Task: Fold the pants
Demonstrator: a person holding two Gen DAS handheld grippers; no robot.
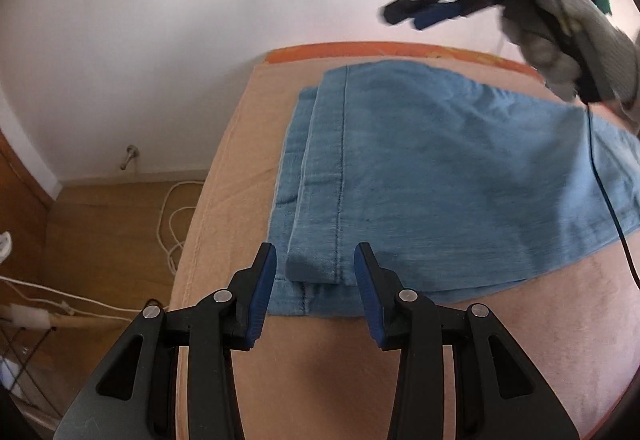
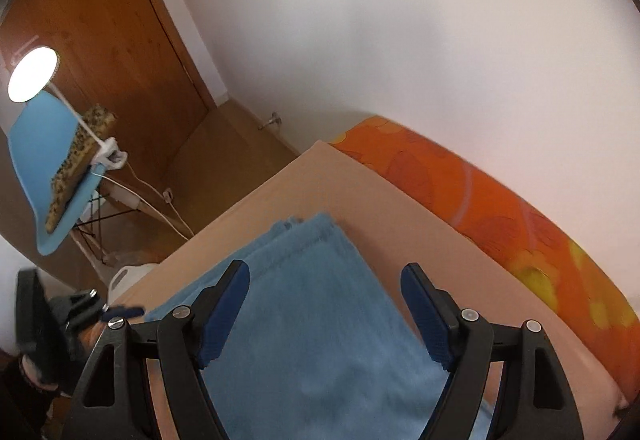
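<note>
Light blue pants (image 1: 432, 168) lie folded in layers on a peach-covered bed (image 1: 320, 372). Their hem ends are stacked at the near left corner. My left gripper (image 1: 316, 260) is open and empty, its blue pads either side of the hem corner, just above the bed. My right gripper (image 2: 325, 280) is open and empty, raised above the pants (image 2: 316, 320). It also shows in the left wrist view (image 1: 416, 14), blurred, high at the upper right, held in a grey-gloved hand (image 1: 576, 40).
An orange floral cover (image 2: 500, 216) runs along the bed's far edge against a white wall. A blue chair (image 2: 44, 168) with a clip lamp (image 2: 32, 74) stands on the wooden floor. White cables (image 1: 172, 216) lie on the floor left of the bed.
</note>
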